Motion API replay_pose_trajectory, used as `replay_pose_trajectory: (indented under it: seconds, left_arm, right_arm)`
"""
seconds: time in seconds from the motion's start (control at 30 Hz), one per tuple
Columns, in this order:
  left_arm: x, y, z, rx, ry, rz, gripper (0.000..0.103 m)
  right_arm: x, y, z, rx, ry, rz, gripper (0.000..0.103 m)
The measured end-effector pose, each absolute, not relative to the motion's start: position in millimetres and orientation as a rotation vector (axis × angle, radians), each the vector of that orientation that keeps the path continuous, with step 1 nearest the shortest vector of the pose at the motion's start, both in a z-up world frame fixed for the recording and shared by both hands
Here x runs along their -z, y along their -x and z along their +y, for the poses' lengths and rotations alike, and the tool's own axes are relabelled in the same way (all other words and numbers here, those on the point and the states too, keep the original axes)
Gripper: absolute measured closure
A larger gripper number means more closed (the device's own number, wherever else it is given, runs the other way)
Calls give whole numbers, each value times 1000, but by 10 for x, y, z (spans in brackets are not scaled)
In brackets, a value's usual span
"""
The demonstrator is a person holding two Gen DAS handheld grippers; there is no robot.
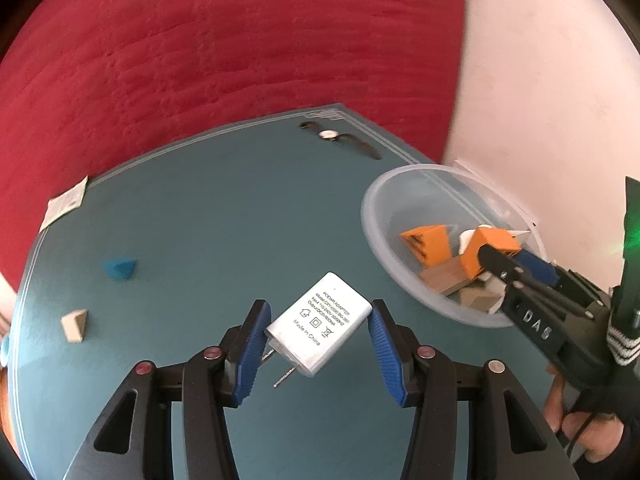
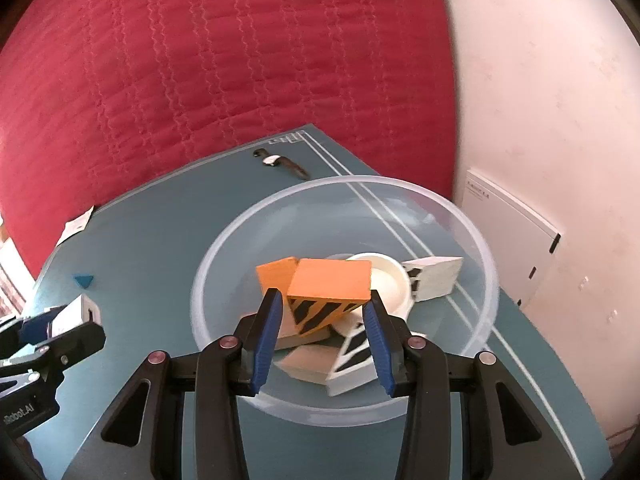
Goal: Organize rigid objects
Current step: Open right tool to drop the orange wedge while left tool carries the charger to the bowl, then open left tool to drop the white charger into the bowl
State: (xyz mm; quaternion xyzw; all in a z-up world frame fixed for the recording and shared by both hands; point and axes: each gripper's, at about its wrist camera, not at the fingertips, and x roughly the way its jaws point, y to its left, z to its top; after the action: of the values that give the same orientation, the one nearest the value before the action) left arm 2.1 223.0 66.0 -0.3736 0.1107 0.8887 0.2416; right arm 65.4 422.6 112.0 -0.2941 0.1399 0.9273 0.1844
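My left gripper (image 1: 318,340) is shut on a white power adapter (image 1: 320,322) and holds it above the teal mat (image 1: 200,220), left of the clear plastic bowl (image 1: 370,216). My right gripper (image 2: 326,320) is shut on an orange block with black stripes (image 2: 328,290) over the bowl (image 2: 224,248). The bowl holds another orange block (image 2: 274,274), a white cup (image 2: 390,280), white striped blocks (image 2: 434,274) and wooden pieces. The left gripper and adapter also show in the right wrist view (image 2: 74,316). The right gripper also shows in the left wrist view (image 1: 496,258).
A blue triangular block (image 1: 119,269) and a wooden block (image 1: 75,325) lie on the mat at the left. A wristwatch (image 1: 340,139) lies at the far edge. A paper tag (image 1: 64,204) sits at the mat's left corner. A red quilt (image 1: 220,48) lies behind, a white wall (image 2: 540,100) on the right.
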Motion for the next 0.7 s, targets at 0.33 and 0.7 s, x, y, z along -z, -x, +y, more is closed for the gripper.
replay_pose_trajectory:
  seconds: [0.33,0.7]
  left_arm:
    - [-669,12,2625,-2381,1002,338,50]
    - [-687,119,2938,-2346,985,347,50]
  right_arm:
    - [-1097,-720,4457,-2587,820,427,58]
    - [-1115,-737,4629,-2567,775,499,58]
